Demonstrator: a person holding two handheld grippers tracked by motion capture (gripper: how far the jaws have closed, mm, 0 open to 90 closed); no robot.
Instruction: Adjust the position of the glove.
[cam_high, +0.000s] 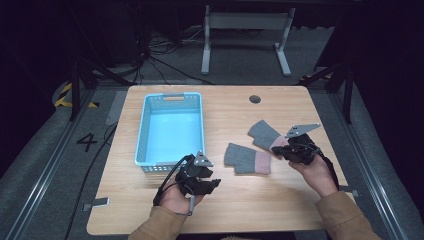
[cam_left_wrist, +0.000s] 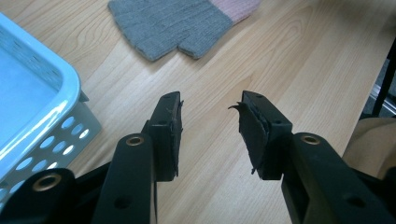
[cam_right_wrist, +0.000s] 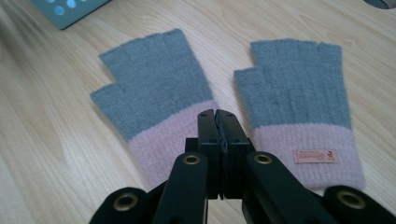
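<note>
The worktop (cam_high: 235, 200) carries a light blue perforated basket (cam_high: 170, 127) toward its left side, set between the far edge and the near edge. The basket interior holds nothing, so no item has been placed in it yet; judged from this, the work stands at its start.

Two grey fingerless gloves with pink cuffs lie flat on the right half of the worktop, side by side and apart from each other. The left glove (cam_high: 247, 158) lies nearer the middle; the right glove (cam_high: 266, 135) lies closer to the right edge.

The right gripper (cam_right_wrist: 218, 116) has its jaws fully closed with nothing between them, tips poised at the gap between the two pink cuffs. The left gripper (cam_left_wrist: 210, 109) rests near the basket's near right corner, jaws partly open and holding nothing.

Remaining, by judgement: grasp each glove and move both to the basket.
</note>
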